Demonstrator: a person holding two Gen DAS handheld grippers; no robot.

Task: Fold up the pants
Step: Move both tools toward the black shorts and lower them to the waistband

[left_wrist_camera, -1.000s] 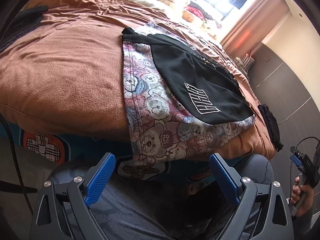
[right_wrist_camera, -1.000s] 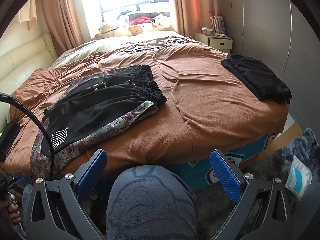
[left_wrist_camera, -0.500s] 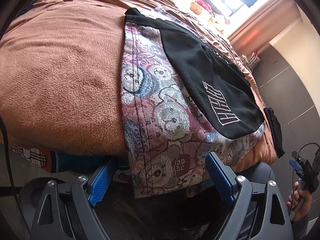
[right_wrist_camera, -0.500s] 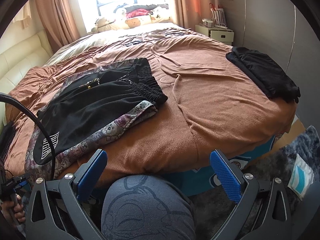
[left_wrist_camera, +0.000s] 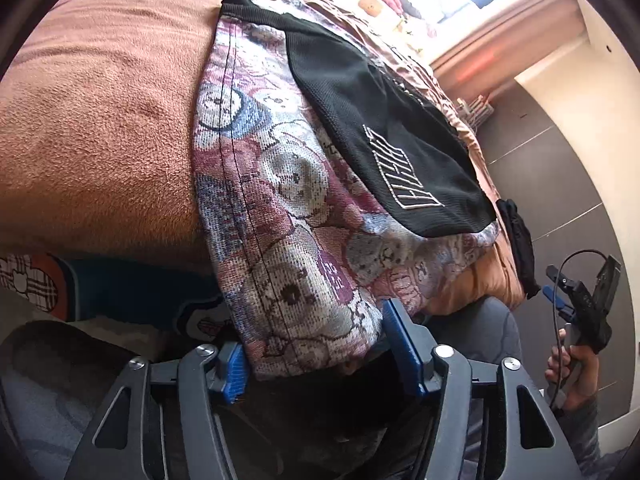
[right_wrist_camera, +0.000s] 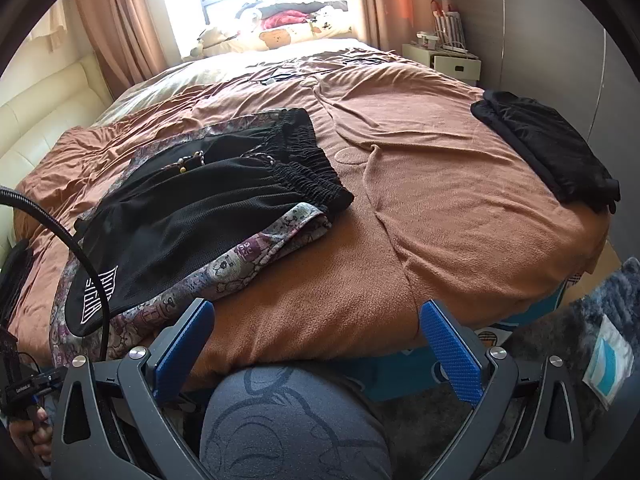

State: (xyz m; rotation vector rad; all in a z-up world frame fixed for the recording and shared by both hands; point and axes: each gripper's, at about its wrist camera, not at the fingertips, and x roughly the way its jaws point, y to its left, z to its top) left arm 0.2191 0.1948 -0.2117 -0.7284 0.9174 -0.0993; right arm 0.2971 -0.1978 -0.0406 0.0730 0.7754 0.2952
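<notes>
Left wrist view: left hand-held gripper (left_wrist_camera: 316,344) at 6 o'clock, jaws just closing around the pants (left_wrist_camera: 288,216) hem hanging off the bed (left_wrist_camera: 100,120), likely for lifting; pressing unclear.

Right wrist view: right hand-held gripper (right_wrist_camera: 318,334) released, empty; pants (right_wrist_camera: 192,216) at 9 o'clock.

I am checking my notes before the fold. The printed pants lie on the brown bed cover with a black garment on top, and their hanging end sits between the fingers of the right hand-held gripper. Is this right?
Only the side is wrong. In the left wrist view the hanging end of the printed pants sits inside the left hand-held gripper, whose jaws have just been closing. The right hand-held gripper has nothing between its fingers. The black garment and brown bed cover are as you wrote.
</notes>
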